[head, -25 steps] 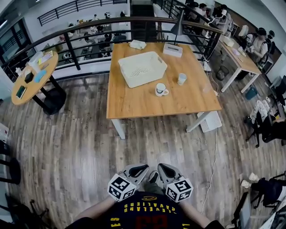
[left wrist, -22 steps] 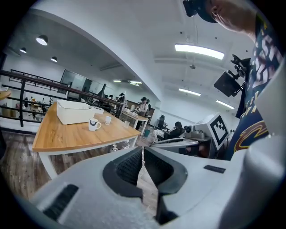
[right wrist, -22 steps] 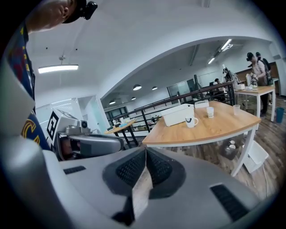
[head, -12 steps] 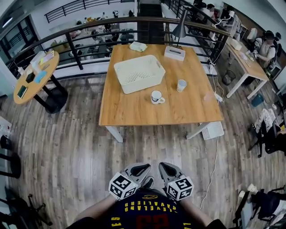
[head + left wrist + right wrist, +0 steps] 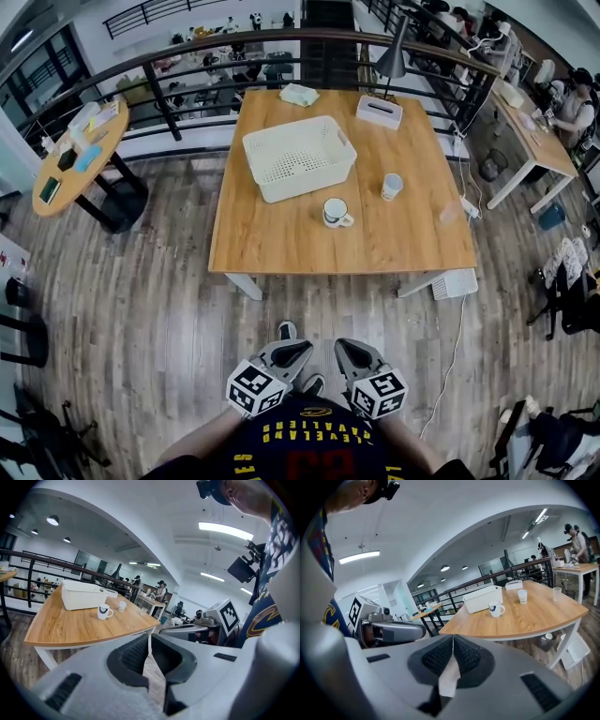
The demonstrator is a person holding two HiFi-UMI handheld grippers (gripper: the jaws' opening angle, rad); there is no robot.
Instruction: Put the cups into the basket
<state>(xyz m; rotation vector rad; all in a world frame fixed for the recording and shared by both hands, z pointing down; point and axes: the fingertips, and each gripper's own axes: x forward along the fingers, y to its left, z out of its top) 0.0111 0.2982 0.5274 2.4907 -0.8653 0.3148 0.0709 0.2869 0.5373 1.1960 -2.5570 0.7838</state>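
On the bench (image 5: 281,239) we find the basket (image 5: 298,157) toward the far left. The handled cup (image 5: 335,213) stands before the basket's right corner, and a second cup (image 5: 392,186) stands to the right of that. A box (image 5: 379,111) lies behind both cups at the far edge. A railing (image 5: 162,103) runs behind the bench, and a round table (image 5: 80,155) stands to its left. Our left gripper (image 5: 289,354) and right gripper (image 5: 349,354) sit side by side on the near side, well apart from the bench.

A wooden tabletop (image 5: 281,246) in the upper middle of the frame carries a white basket (image 5: 300,157), with a white mug (image 5: 335,213) just below it and a small cup (image 5: 392,186) further right. At bottom centre, the left hand-held gripper (image 5: 289,353) and right hand-held gripper (image 5: 350,354) sit side by side over the plank floor (image 5: 141,309), well apart from the tabletop.
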